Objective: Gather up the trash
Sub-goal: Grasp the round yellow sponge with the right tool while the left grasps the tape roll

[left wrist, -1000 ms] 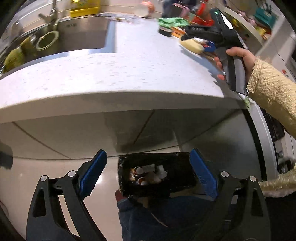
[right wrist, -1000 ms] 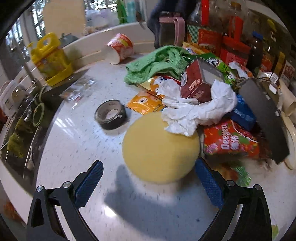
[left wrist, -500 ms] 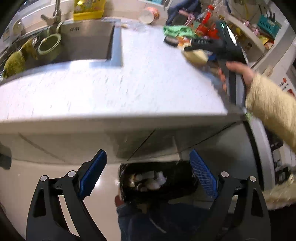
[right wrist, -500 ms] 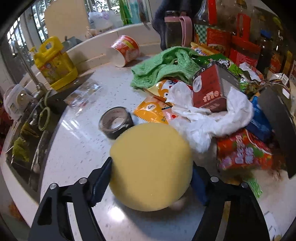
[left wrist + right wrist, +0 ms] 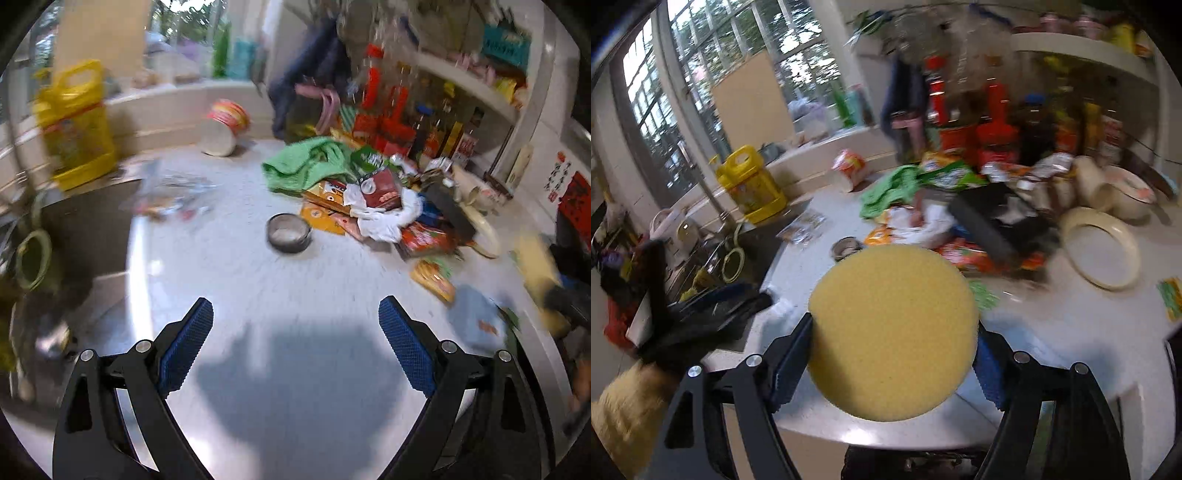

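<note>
**Fingers on the sponge, left ones wide apart**

Fingers first: my right fingers (image 5: 892,354) are clamped on the round yellow sponge (image 5: 892,328), one blue pad pressed against each side of it. It's held up off the bench (image 5: 1052,325), out at the rounded front edge, and the sponge fills most of the middle of that view. Just below it, under the bench edge, I can make out a dark bin (image 5: 908,465) with some bits in it, but it's too cut off to say much.

My left fingers (image 5: 295,345) are spread wide with nothing between them, hovering over a bare stretch of bench with their shadow right underneath. From the right camera you can see that gripper off to the left side, near the sink (image 5: 85,225).

Rest of the trash is piled toward the back right of the bench: a green cloth (image 5: 306,166), a red carton (image 5: 382,188) sitting on crumpled white tissue (image 5: 380,221), orange snack wrappers (image 5: 321,216), and a red wrapper (image 5: 424,240) at the near edge of the pile. A roll of tape (image 5: 289,233) lies flat just left of the pile, apart from it. One more small wrapper (image 5: 432,280) sits by itself nearer to me.

Further back there's a tipped-over noodle cup (image 5: 225,127) by the wall and a yellow jug (image 5: 75,125) next to the sink. A cream plate (image 5: 1099,247) sits to the right of the pile. Left view is pretty blurry, so the small stuff is hard to read.
</note>
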A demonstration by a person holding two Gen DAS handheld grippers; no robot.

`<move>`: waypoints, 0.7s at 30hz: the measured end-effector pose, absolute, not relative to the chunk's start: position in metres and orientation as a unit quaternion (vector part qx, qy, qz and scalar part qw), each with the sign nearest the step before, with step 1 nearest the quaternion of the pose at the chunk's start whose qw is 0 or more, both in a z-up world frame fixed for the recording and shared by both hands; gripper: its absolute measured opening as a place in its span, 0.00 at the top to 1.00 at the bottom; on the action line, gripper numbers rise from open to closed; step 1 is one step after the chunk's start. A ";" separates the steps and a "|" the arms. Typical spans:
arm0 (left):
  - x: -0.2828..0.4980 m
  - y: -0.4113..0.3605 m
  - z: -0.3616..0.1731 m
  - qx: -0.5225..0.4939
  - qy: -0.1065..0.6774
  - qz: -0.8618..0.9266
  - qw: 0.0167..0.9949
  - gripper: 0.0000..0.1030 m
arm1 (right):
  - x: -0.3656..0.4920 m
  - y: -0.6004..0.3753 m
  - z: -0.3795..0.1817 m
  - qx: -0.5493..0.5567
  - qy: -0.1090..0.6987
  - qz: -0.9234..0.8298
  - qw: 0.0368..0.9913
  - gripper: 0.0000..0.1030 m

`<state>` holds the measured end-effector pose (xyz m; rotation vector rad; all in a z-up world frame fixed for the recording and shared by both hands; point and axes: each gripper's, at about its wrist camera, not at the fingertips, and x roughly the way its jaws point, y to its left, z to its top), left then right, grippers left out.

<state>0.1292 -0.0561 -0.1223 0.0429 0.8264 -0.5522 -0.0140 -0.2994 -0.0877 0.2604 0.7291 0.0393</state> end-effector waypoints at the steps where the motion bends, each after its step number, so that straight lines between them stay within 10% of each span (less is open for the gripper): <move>1: 0.146 -0.069 -0.130 0.027 0.404 -0.265 0.875 0.14 | -0.020 -0.302 -0.087 0.126 0.355 0.011 0.926 0.26; 14: 0.223 -0.129 -0.173 0.104 0.442 -0.236 0.859 0.14 | -0.050 -0.326 -0.105 0.149 0.368 -0.019 0.918 0.25; 18: 0.230 -0.130 -0.180 0.118 0.442 -0.228 0.859 0.50 | -0.046 -0.322 -0.105 0.147 0.368 -0.015 0.918 0.25; 21: 0.233 -0.126 -0.177 0.099 0.442 -0.234 0.860 0.52 | -0.044 -0.320 -0.106 0.146 0.369 -0.011 0.918 0.25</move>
